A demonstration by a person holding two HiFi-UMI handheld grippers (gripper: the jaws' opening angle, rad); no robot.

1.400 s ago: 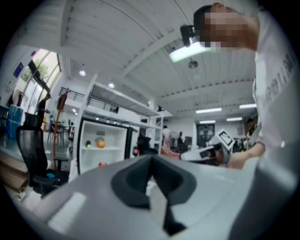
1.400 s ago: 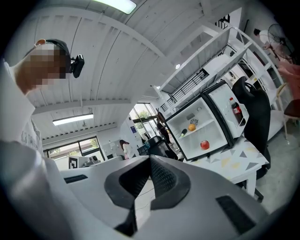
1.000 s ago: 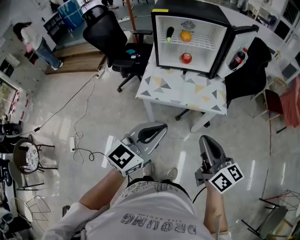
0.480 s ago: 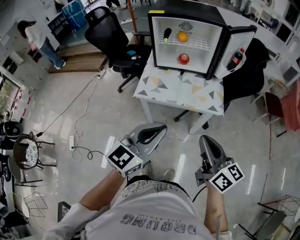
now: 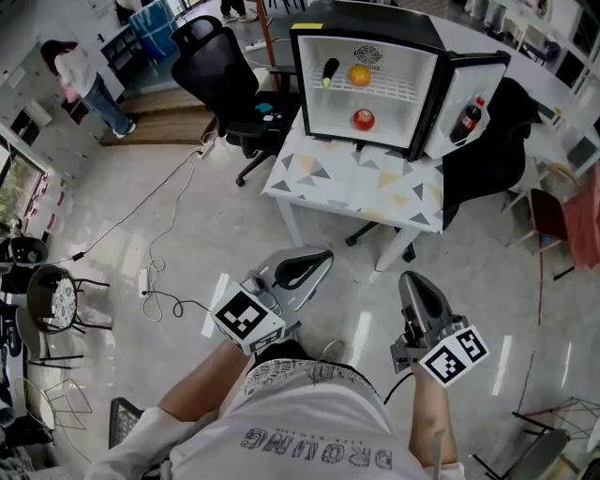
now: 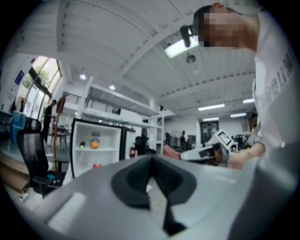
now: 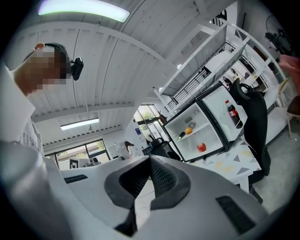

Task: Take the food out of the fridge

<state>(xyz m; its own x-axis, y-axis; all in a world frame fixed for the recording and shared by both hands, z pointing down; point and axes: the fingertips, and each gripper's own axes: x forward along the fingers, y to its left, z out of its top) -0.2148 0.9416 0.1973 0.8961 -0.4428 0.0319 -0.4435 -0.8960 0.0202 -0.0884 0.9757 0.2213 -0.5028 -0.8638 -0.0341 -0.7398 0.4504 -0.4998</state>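
Left gripper (image 5: 323, 256) shut, empty; right gripper (image 5: 413, 279) apparently shut.

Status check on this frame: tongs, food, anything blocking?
Left tongs shut, empty. Right tongs shut, empty. Orange and red fruit inside open fridge, well ahead. No obstacle on floor between.

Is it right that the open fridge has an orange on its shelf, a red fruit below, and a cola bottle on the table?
Not quite: the head view shows the cola bottle in the open fridge door, not on the table. The orange on the shelf and the red fruit below are right.
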